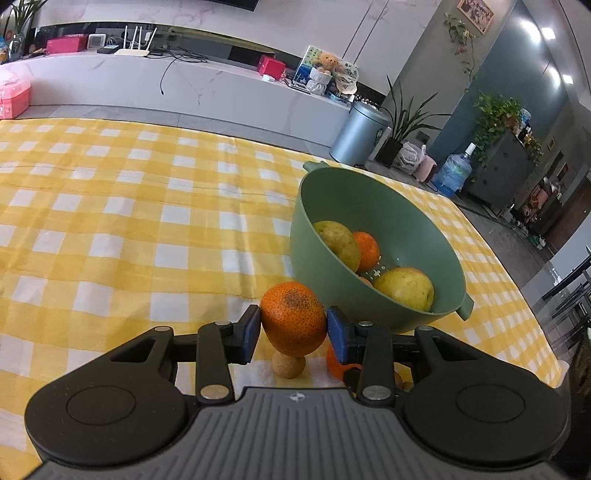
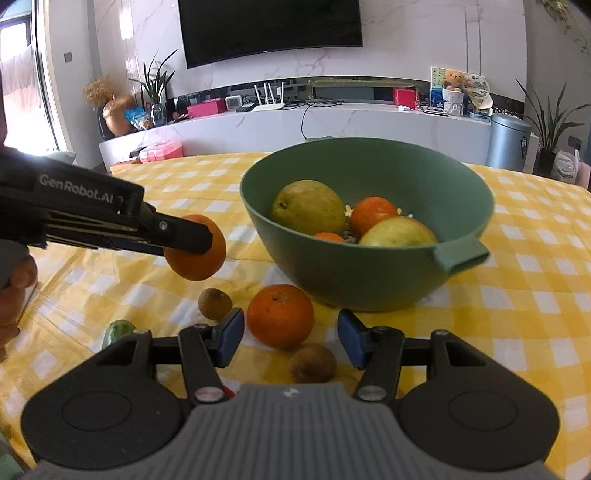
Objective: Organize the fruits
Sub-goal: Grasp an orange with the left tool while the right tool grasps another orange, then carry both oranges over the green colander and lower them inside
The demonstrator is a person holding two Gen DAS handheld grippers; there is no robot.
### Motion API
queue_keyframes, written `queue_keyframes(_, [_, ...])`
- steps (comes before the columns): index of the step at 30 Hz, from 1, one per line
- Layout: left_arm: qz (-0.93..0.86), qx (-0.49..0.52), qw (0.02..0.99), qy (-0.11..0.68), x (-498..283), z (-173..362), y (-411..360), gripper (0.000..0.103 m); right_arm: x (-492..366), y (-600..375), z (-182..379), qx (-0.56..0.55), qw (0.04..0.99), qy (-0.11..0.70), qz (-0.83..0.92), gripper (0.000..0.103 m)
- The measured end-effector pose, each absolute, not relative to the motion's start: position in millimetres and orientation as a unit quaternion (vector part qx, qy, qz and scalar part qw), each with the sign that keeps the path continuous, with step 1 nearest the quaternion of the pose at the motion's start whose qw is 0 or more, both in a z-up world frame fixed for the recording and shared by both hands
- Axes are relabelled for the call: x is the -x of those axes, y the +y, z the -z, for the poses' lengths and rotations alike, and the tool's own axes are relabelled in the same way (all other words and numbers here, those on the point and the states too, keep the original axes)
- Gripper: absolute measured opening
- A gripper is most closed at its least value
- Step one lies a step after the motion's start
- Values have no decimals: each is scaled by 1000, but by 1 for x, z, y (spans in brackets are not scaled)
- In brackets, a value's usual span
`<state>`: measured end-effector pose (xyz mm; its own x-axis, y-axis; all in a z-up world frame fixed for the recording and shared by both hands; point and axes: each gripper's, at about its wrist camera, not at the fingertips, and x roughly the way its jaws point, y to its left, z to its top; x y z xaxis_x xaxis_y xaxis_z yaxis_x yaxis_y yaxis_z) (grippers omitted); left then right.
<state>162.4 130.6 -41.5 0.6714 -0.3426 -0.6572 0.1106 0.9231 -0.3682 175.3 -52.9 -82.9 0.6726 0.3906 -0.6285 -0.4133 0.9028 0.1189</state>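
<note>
Right wrist – kiwi [image 2: 312, 363], tangerine [image 2: 280, 315] before bowl [image 2: 369, 258].

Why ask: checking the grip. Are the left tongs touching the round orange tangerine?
Touching. The left wrist view shows both blue pads of the left tongs pressed against the round orange tangerine.

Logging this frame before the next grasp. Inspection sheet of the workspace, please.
Surface: yellow checked tablecloth, creased.
Job's things: green bowl holds two pears and oranges; orange on cloth; two small brown fruits; green fruit at left, partly hidden.
Clutter: nothing seen on the cloth.
Grippers: left gripper shut on held orange, raised off the cloth; right gripper open, near the loose orange.
Cables: dark cable over the white console edge.
Surroundings: wall TV, router, plants, bin.
</note>
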Motion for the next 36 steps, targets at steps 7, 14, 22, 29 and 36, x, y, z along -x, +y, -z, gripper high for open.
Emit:
queue_keyframes(7, [125, 157, 902, 383, -161, 40, 134, 44, -181, -35, 89, 43, 912, 348, -214, 51])
queue_keyframes(14, [125, 156, 902, 383, -161, 40, 134, 44, -179, -32, 89, 53, 910, 350, -215, 41])
queue_keyframes(22, [124, 146, 907, 376, -158, 35, 131, 44, -166, -35, 73, 63, 913, 334, -226, 40])
queue_keyframes(29, [130, 138, 914, 358, -149, 25, 123, 44, -145, -47, 46, 58, 916, 314, -241, 40])
queue_keyframes(36, [153, 131, 926, 319, -146, 2, 106, 44, -133, -65, 14, 53, 926, 284, -245, 40])
